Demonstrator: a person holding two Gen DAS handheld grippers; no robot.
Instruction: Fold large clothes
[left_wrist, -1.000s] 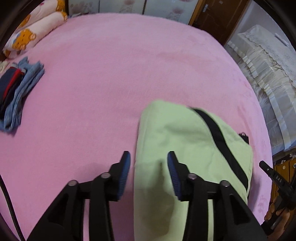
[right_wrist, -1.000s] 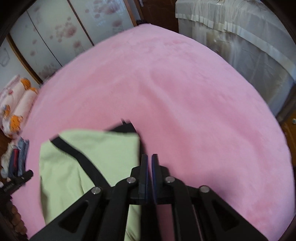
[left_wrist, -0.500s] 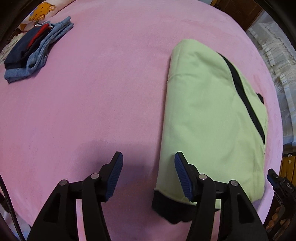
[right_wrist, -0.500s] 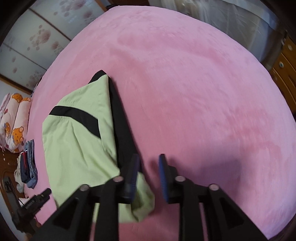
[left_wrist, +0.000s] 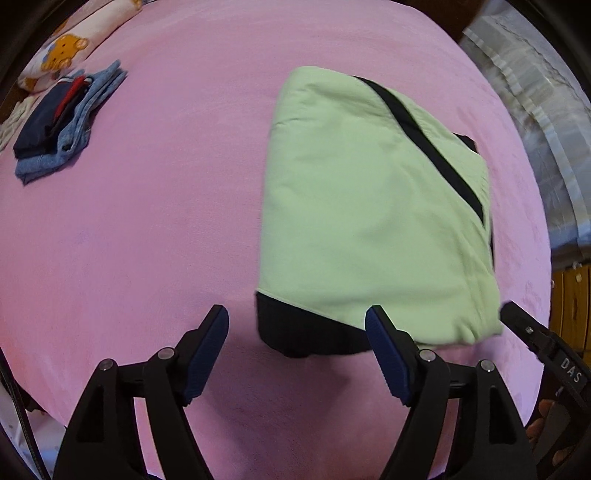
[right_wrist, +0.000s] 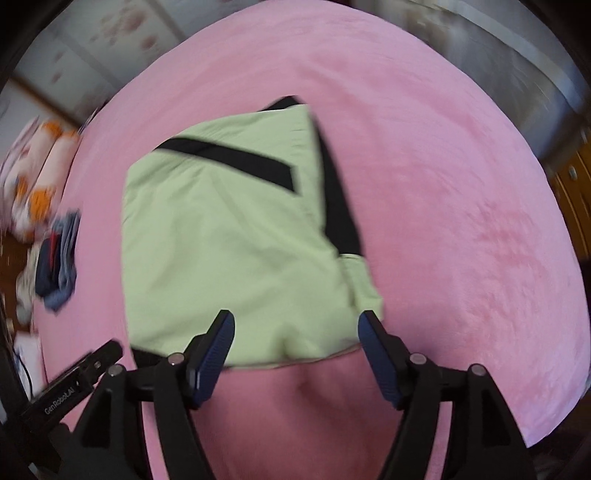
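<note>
A light green garment with black stripes (left_wrist: 362, 206) lies folded into a compact block on the pink bed cover (left_wrist: 147, 221). A black hem sticks out at its near edge. It also shows in the right wrist view (right_wrist: 229, 236). My left gripper (left_wrist: 297, 350) is open and empty, held just short of the garment's near left corner. My right gripper (right_wrist: 295, 354) is open and empty, held over the garment's near edge. Neither gripper touches the cloth.
A stack of folded blue and dark clothes (left_wrist: 62, 122) lies at the far left of the bed, next to bear-print pillows (left_wrist: 66, 55). A draped white piece of furniture (left_wrist: 535, 110) and wooden drawers (left_wrist: 572, 310) stand to the right of the bed.
My right gripper opened and let go of the garment. Both grippers pulled back toward the near edge, and both opened wider. The garment now lies flat, folded.
</note>
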